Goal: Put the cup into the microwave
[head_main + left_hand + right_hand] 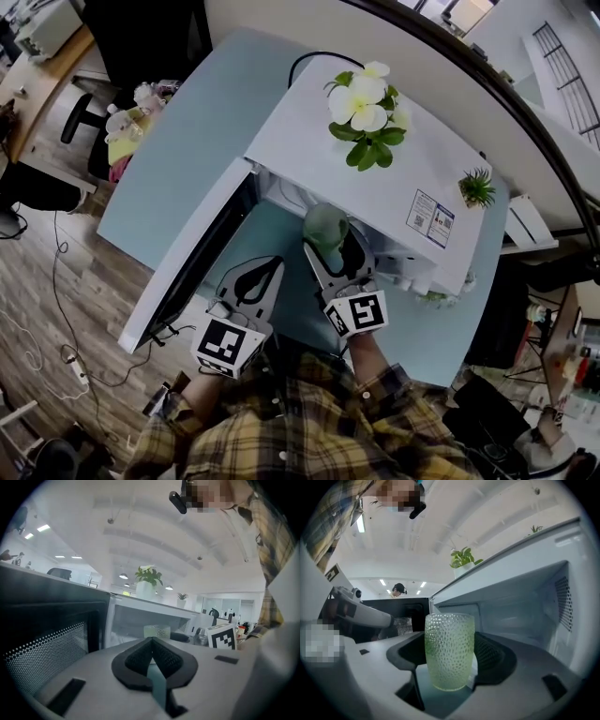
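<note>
From above, the head view lays out the white microwave (309, 141) on the pale blue desk (178, 169) with its door (192, 258) swung wide to the left, a pot of white flowers (366, 105) and a small green plant (478, 187) on its top. From that height, though, the cup (324, 225) is only a green rim at the mouth of the oven, half under the overhang. The right gripper view fills in the rest: it is a dimpled green glass cup (449, 651), upright between the jaws of the right gripper (451, 660), which are closed in on its sides at about mid-height, the black pads (494, 654) flanking it, and the bare white cavity (520, 606) opens just ahead and to the right. Whether the cup's base rests on anything cannot be told. The left gripper view shows the left gripper (152, 645) with its jaws brought together on nothing; beyond them the dark door mesh (44, 644) stands at the left, and the cup (157, 631) is small in the oven opening. In the head view that left gripper (272, 269) sits low in front of the door — well apart from the cup, beside the right gripper (336, 253).
</note>
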{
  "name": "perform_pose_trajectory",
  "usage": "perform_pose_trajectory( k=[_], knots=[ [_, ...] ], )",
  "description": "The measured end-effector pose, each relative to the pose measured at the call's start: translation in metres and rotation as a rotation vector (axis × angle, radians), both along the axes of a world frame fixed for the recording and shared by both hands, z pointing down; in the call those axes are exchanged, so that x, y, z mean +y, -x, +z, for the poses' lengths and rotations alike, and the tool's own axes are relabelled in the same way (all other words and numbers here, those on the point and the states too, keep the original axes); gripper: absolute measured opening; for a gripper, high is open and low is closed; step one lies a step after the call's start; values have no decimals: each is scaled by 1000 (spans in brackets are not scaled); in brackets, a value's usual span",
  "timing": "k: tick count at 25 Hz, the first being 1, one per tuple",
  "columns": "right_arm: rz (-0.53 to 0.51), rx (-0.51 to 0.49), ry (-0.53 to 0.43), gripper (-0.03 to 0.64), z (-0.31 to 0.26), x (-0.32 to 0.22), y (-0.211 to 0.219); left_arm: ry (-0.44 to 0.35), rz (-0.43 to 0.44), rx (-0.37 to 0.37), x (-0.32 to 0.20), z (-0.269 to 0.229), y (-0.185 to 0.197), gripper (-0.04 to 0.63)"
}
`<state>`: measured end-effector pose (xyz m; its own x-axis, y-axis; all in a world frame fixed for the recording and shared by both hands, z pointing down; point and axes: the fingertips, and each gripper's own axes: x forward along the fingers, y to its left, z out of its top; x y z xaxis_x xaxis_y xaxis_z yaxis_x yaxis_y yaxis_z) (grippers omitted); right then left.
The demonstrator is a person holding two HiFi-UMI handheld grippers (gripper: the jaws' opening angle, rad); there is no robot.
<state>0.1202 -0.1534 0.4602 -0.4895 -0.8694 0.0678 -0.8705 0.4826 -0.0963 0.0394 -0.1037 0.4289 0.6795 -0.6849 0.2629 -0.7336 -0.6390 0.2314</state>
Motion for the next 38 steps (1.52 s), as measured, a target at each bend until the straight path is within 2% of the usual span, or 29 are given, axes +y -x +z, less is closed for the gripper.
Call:
perform_pose_trajectory(
  k=[15,20,30,38],
  knots=[
    [101,25,-23,330,24,-31,-16,19,-18,27,6,18,-5,-11],
    [104,45,-22,330,28,-30,-17,27,-26,36,9,21,-4,-11],
    [152,46,30,327,37,-32,-28,31,-15,53,15,19,-7,-11],
    [141,35,63,327,41,-27,-22,31,-9,57,18,18,-5,-11]
  ],
)
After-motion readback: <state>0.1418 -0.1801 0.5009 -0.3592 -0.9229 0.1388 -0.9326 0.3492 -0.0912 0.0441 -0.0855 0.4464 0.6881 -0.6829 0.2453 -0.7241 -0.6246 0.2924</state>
